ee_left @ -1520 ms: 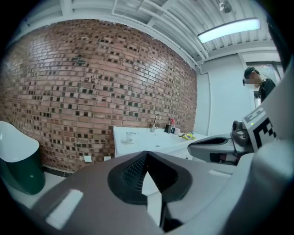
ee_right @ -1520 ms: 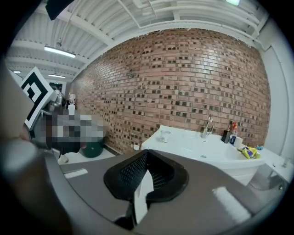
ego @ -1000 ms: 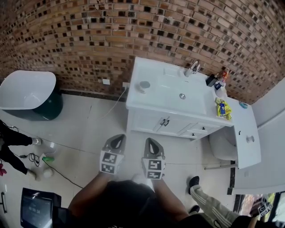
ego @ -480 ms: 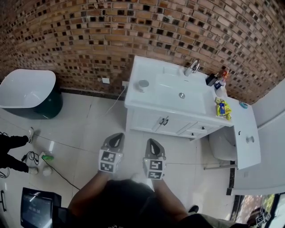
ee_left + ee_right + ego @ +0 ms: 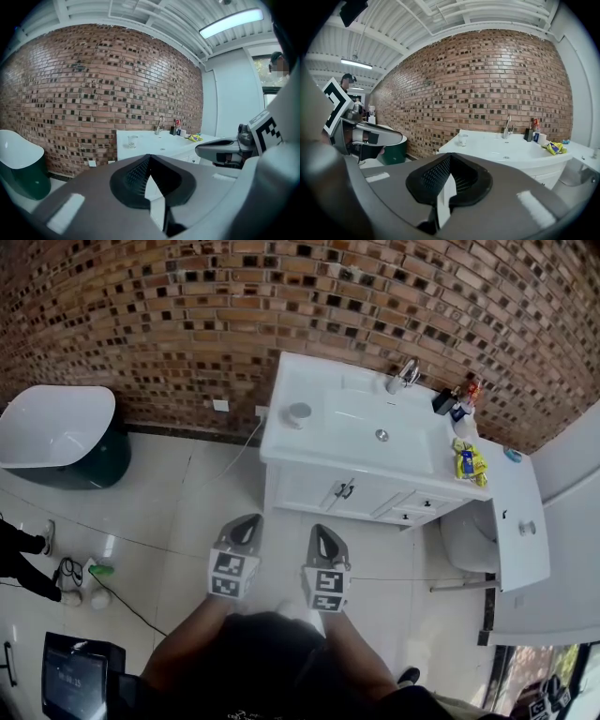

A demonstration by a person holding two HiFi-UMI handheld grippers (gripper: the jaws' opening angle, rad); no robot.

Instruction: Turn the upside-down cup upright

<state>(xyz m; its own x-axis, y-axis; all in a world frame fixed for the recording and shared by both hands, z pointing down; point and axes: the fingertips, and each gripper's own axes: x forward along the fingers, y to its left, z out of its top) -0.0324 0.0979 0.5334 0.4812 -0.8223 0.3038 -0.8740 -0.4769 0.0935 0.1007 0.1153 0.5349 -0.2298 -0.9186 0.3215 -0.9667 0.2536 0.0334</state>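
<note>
White desk, cup near its corner; my left tongs and right tongs, closed and empty, could topple it.

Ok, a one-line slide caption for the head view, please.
Left gripper and right gripper, both shut and empty, face the white vanity bearing the cup.

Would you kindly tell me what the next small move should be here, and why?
Probably a step forward toward the vanity. The cup stands near the left end of its countertop, well beyond the left tongs and the right tongs. Both are shut, empty and held out over the floor, so neither looks close enough to reach the cup from here.
</note>
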